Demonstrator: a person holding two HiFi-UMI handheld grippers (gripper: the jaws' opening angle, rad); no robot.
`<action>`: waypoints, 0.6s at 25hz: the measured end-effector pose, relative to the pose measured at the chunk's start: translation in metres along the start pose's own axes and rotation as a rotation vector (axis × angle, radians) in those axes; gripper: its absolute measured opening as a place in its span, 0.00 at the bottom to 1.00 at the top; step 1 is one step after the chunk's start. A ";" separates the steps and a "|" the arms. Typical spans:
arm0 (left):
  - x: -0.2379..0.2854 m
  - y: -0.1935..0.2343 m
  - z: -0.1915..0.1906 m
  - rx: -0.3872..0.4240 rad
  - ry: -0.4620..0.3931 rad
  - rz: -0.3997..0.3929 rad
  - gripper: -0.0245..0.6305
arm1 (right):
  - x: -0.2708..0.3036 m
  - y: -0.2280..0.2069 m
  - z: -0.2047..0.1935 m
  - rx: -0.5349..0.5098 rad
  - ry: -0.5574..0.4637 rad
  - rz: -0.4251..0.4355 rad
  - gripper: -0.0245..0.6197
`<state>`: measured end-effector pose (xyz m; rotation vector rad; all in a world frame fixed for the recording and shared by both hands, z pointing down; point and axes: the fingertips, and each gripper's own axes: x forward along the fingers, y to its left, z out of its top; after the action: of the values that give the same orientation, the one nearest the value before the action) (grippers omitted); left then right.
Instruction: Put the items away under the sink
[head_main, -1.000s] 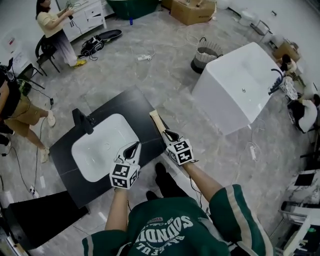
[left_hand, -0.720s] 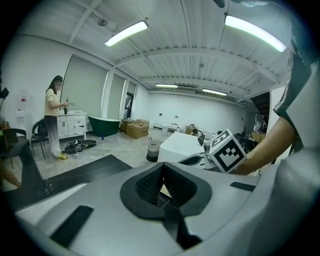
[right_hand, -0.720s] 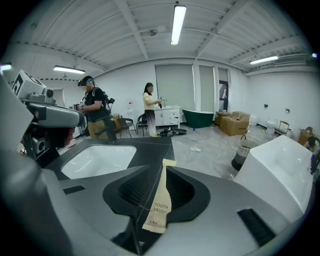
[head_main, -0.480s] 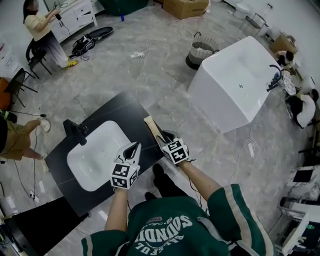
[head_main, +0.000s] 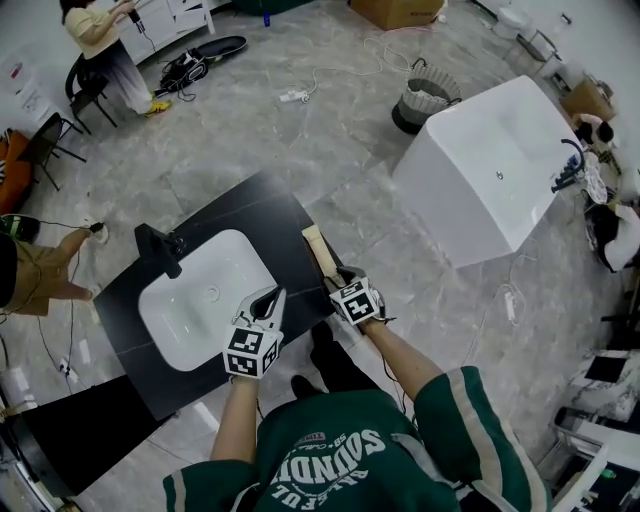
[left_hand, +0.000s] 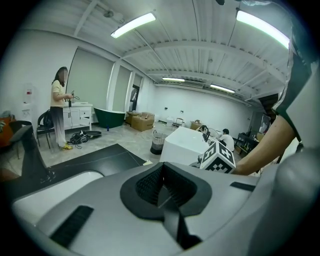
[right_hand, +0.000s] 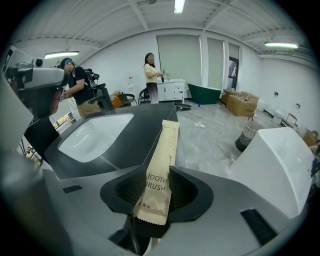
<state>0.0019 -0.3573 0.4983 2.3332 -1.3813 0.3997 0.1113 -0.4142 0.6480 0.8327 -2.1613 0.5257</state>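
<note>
Nearest me, the person in the green shirt stands tight against the black counter (head_main: 250, 210), a gripper in each hand. The left gripper (head_main: 272, 293) hangs over the counter's front edge beside the white basin (head_main: 200, 300); its jaws meet along a single seam with nothing between them. The right gripper (head_main: 335, 272) sits at the counter's right-hand edge. Its jaws have just been opening and now stand wide. The paper toothbrush packet (right_hand: 162, 155) lies in the gap between them, its long end pointing away along that edge. The pads do not look to be squeezing it. I cannot tell whether it rests on the counter or only in the throat of the jaws.

The space under the sink shows in no view, so I judge the stowing not yet done. To do it well, the right jaws should close squarely on the packet's lower part before any move downward. A loose flat sleeve like this could slip off the edge to the floor. The left gripper looks free to deal with any door below.

Beyond the basin stands the dark faucet (head_main: 160, 245). Farther off are a white freestanding tub (head_main: 490, 170) and a basket (head_main: 425, 100).
</note>
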 end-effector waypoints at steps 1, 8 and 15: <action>-0.002 0.000 -0.004 -0.003 0.002 0.007 0.05 | 0.000 0.000 -0.004 0.012 0.010 -0.004 0.26; -0.013 0.005 -0.005 -0.026 0.005 0.029 0.05 | -0.005 -0.004 0.005 0.051 0.019 -0.023 0.15; -0.033 0.005 -0.004 -0.028 -0.015 0.043 0.05 | -0.017 -0.001 0.012 0.032 -0.016 -0.046 0.11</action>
<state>-0.0184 -0.3319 0.4883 2.2925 -1.4369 0.3738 0.1150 -0.4155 0.6270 0.9052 -2.1482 0.5328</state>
